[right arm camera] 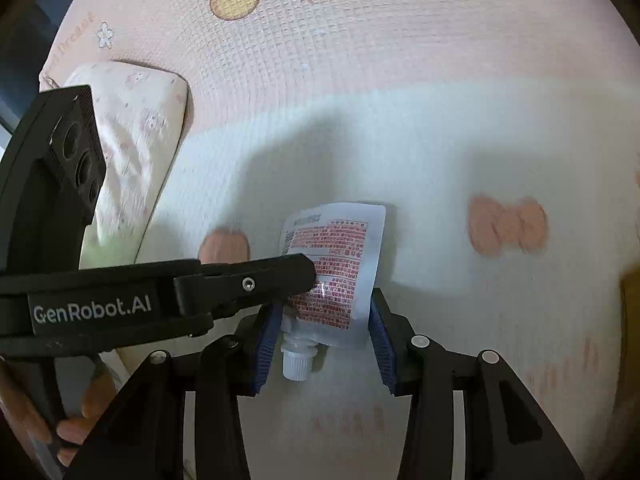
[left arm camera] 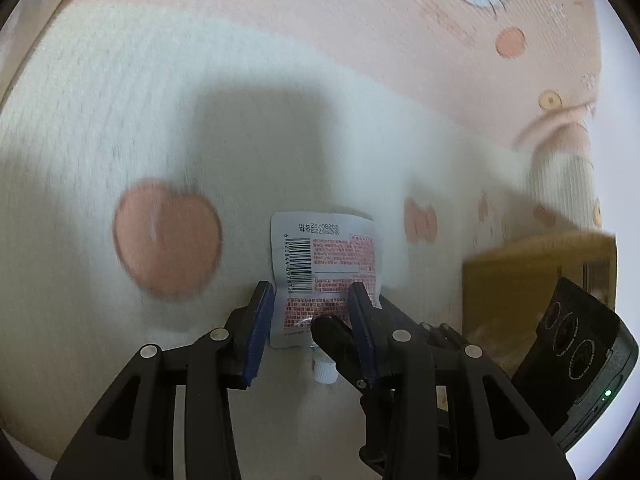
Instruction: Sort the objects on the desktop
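Observation:
A white spout pouch (left arm camera: 324, 248) with red print, a barcode and a white screw cap (left arm camera: 325, 372) hangs above a printed cloth. In the left wrist view my left gripper (left arm camera: 310, 294) is shut on it, a blue pad against each side edge. A black finger of the other gripper (left arm camera: 332, 332) crosses the pouch's lower part. The right wrist view shows the same pouch (right arm camera: 344, 240), cap (right arm camera: 297, 364) pointing toward the camera, with my right gripper (right arm camera: 324, 302) shut on it. The left gripper's finger (right arm camera: 280, 276) reaches in from the left over the pouch's face.
Below lies a pink and white cloth (right arm camera: 360, 80) with orange prints, blurred by motion. A brown cardboard box (left arm camera: 532, 280) stands at the right. A pale cushion (right arm camera: 132, 128) lies at the upper left. A person's fingers (right arm camera: 80, 412) hold the left gripper's handle.

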`<state>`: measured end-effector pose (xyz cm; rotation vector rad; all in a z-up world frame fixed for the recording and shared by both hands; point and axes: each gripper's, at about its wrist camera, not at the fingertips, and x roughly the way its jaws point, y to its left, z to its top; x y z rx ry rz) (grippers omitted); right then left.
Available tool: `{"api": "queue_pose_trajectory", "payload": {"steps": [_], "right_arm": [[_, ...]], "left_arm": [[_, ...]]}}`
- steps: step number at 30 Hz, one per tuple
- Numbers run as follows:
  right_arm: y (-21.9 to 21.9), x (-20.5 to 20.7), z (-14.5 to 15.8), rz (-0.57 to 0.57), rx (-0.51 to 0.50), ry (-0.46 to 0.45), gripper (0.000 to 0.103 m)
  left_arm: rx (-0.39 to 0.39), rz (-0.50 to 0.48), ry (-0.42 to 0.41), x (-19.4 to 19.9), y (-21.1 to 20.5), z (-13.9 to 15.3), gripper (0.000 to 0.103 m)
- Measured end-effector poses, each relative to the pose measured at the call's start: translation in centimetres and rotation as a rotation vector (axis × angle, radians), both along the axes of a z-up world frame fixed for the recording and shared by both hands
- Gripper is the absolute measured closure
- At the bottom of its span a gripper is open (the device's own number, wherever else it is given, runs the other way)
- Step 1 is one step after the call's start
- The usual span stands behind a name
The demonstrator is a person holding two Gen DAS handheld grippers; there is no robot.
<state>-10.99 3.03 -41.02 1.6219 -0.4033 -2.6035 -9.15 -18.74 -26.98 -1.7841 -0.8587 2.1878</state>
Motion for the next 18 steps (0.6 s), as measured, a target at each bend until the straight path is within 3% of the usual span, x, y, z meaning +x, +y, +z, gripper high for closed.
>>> {"api": "queue_pose_trajectory", "payload": {"steps": [5, 12, 18], "right_arm": [[1.1, 4.8, 0.8, 0.014, 0.040, 0.008, 0.063], [1.5, 6.8, 1.1, 0.016, 0.057, -0.015, 0.063], [2.7, 9.3, 1.5, 0.029, 0.020, -0.006, 0.062]], "left_arm": [[0.068, 0.009, -0.049, 2.4, 1.2, 0.1, 0.062], [0.064, -0.042, -0.064, 2.6, 4.9, 0.5, 0.061], [0.145, -0.014, -0.112, 3.5, 5.1, 0.3, 0.061]]}}
